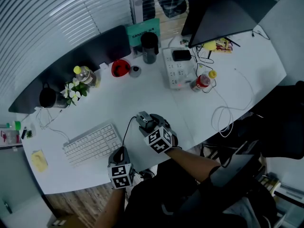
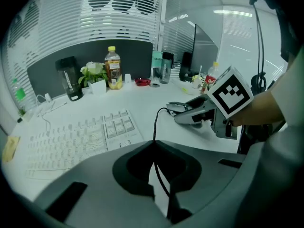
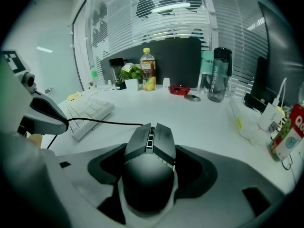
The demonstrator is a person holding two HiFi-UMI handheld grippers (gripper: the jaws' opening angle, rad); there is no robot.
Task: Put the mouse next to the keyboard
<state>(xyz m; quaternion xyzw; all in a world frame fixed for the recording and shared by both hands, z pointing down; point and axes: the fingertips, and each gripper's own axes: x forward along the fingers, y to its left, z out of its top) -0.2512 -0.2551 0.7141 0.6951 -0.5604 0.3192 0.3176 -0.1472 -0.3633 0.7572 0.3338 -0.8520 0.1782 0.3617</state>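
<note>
Mouse (image 3: 150,146): dark, wired, sitting between the jaws of the right gripper (image 3: 149,175), which are closing on its two flanks, nose pointing away from the holder. It is lying low over the counter (image 1: 142,94), to the right of the keyboard (image 1: 92,144), near it but apart. Whether it is touching the counter cannot be told.

Cable (image 2: 155,122): running from the mouse nose leftward in a loop, then passing through the narrow slit of the left gripper (image 2: 159,175), whose jaws are pinching it. Probable purpose: keeping the slack gathered so it is not dragging across the keys.

Keyboard: white, lying askew on the counter.

Status: placement looking nearly complete; the mouse is awaiting setting down and release.
</note>
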